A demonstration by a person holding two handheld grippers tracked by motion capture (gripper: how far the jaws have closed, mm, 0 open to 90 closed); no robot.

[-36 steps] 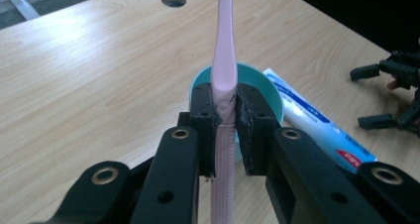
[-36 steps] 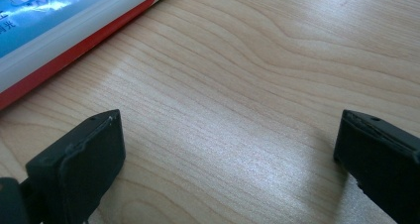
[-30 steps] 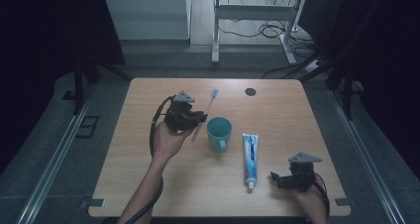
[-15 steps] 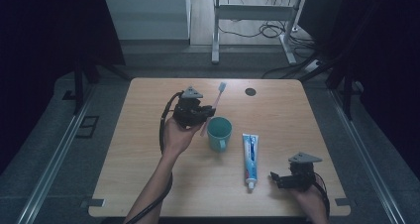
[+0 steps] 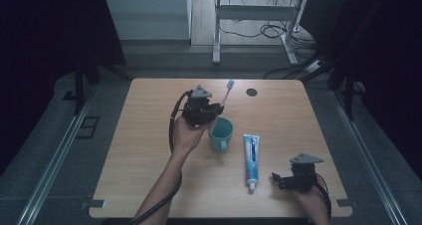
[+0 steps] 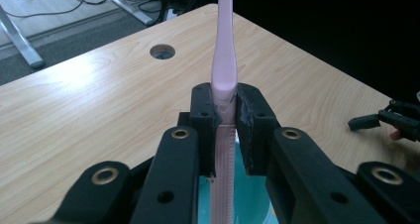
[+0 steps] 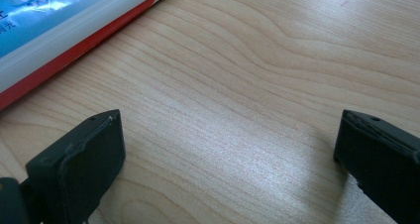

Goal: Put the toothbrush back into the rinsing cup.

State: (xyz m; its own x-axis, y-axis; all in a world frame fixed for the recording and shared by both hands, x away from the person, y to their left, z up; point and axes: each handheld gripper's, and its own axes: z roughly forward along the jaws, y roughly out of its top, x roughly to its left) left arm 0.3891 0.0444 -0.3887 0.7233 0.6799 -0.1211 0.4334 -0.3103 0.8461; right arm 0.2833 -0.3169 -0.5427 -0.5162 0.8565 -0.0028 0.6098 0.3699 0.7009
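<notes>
Moved rightward, left gripper [image 5: 217, 109] holds toothbrush [image 5: 227, 92] over cup [image 5: 220, 134].

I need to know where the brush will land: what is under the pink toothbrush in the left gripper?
The teal cup sits directly below the toothbrush; the left gripper hides the handle's lower end.

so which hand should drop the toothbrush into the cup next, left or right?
Left. The left gripper is already shut on the pink toothbrush, and the teal cup sits right under it. The right gripper rests open at the table's near edge, beside the toothpaste tube.
</notes>
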